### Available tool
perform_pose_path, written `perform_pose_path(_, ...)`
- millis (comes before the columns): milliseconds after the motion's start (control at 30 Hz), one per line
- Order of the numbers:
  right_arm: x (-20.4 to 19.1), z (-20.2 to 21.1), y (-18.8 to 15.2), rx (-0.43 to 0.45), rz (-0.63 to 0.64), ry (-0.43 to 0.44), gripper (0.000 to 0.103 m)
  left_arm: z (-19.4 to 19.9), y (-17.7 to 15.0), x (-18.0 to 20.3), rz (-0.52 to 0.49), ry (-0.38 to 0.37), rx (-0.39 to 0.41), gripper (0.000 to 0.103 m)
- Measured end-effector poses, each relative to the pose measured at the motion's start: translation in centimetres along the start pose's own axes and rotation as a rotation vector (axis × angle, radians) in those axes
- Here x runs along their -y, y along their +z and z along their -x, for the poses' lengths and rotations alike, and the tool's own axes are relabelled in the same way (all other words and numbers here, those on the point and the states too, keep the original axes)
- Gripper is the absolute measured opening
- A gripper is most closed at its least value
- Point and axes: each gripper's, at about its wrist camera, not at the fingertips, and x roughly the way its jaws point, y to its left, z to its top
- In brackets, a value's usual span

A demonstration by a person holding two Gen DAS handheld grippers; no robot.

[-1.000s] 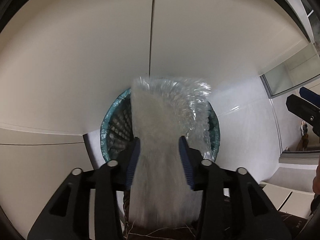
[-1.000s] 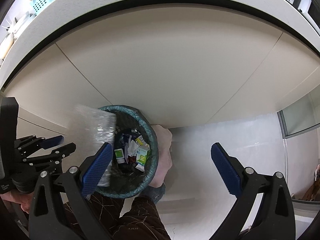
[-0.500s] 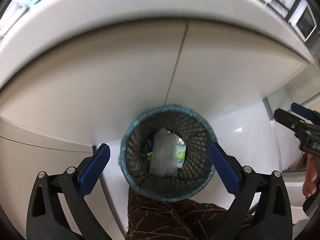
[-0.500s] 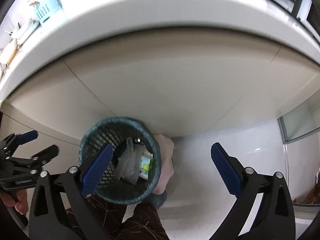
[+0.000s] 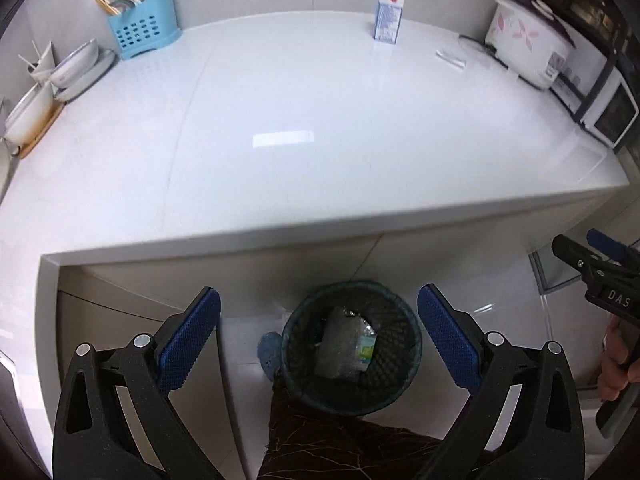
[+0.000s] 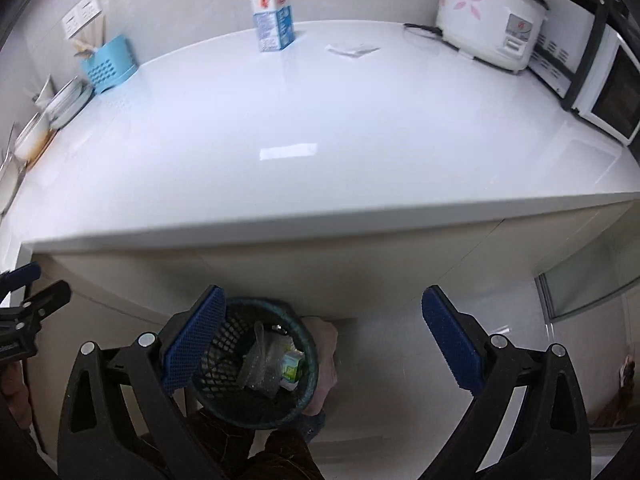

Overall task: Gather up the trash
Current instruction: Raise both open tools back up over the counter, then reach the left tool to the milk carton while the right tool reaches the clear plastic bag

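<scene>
A dark mesh waste bin [image 5: 412,356] [image 6: 228,336] stands on the floor below the counter, with a clear bubble-wrap bag [image 5: 338,350] [image 6: 262,364] and a small green carton [image 5: 366,354] [image 6: 292,366] inside. My left gripper [image 5: 320,340] hangs high above the bin, open and empty. My right gripper [image 6: 320,344] is open and empty too, its left pad over the bin's rim. On the white counter [image 5: 320,120] [image 6: 320,120] stand a blue-and-white milk carton [image 5: 389,16] [image 6: 274,22] and a crumpled white paper [image 5: 451,58] [image 6: 352,49] at the back.
A white rice cooker [image 5: 528,44] [image 6: 488,24] and a microwave [image 6: 612,92] fill the counter's right side. A blue utensil basket [image 5: 144,34] [image 6: 108,64] and plates [image 5: 76,64] sit at the left. A person's patterned trouser leg [image 5: 340,448] and slipper [image 5: 270,350] are beside the bin.
The left gripper opened and dropped the bubble-wrap bag into the bin. Both grippers then rose, so the countertop has come into view.
</scene>
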Motion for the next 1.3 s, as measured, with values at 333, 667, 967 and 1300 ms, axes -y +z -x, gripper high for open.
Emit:
perform_pose_path(333, 0.1, 1.9, 6.9, 0.040, -0.066, -0.028, 0.095, 2.7, 6.8, -0.2, 0.051, -0.011, 0.075, 0.097)
perform_pose_path(667, -0.9, 2.6, 12.7, 0.066, -0.081, -0.036, 0.094, 3.3, 12.4, -0.5, 0.064, -0.035, 0.114, 0.097)
perform_pose_path(967, -1.0, 2.1, 17.2, 0.090, -0.119, -0.041, 0.095, 2.5, 17.1, 0.5, 0.026, -0.063, 0.133, 0.097)
perform_pose_path(1300, 0.0, -1.5, 21.5, 0.044, -0.217, -0.076, 0.095, -1.2, 22.6, 2.5, -0.019, -0.103, 0.120, 0.097)
